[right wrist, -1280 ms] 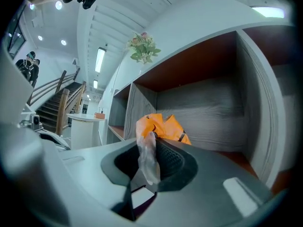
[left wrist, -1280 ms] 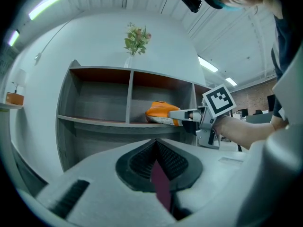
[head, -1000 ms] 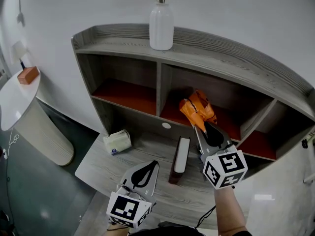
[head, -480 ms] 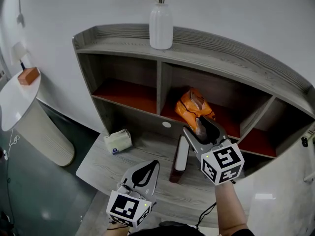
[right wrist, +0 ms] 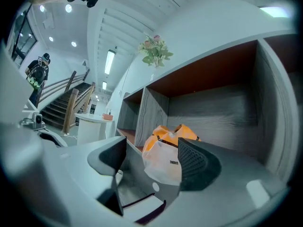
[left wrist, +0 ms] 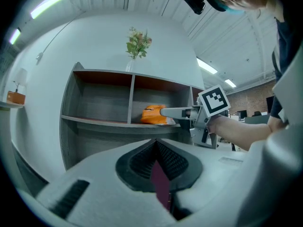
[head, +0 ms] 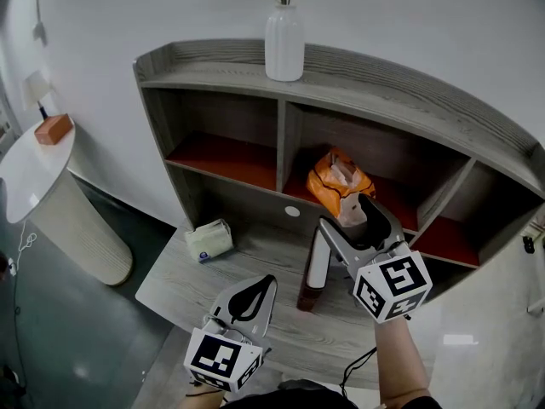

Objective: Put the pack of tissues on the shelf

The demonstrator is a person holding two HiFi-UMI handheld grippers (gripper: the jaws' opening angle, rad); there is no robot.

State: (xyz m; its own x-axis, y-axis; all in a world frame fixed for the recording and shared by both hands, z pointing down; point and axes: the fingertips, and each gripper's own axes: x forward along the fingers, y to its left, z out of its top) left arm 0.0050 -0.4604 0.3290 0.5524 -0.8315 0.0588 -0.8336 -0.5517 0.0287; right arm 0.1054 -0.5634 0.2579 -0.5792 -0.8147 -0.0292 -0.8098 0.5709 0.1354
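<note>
On shelf (head: 409, 96) (middle compartment), orange tissue pack (head: 336, 179)

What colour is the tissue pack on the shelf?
Tissue pack: orange with a pale end; best in right gripper view.

From here the shelf (head: 409, 92) reads as grey wood-grain board, matt, with a coarse streaked texture. The compartment floors (head: 221, 156) are a smooth, dull red-brown. The desk (head: 247, 267) has the same grey grained finish. The pack of tissues (right wrist: 170, 145) is wrapped in crinkled orange film that catches the light, with a whitish translucent end. The vase (head: 284, 45) is white and smooth, probably glazed ceramic, though I can't be sure at this range. My left tool (left wrist: 158, 167) has a pale grey matt plastic shell, and its black pads (left wrist: 177, 162) are finely ribbed and look rubbery.
</note>
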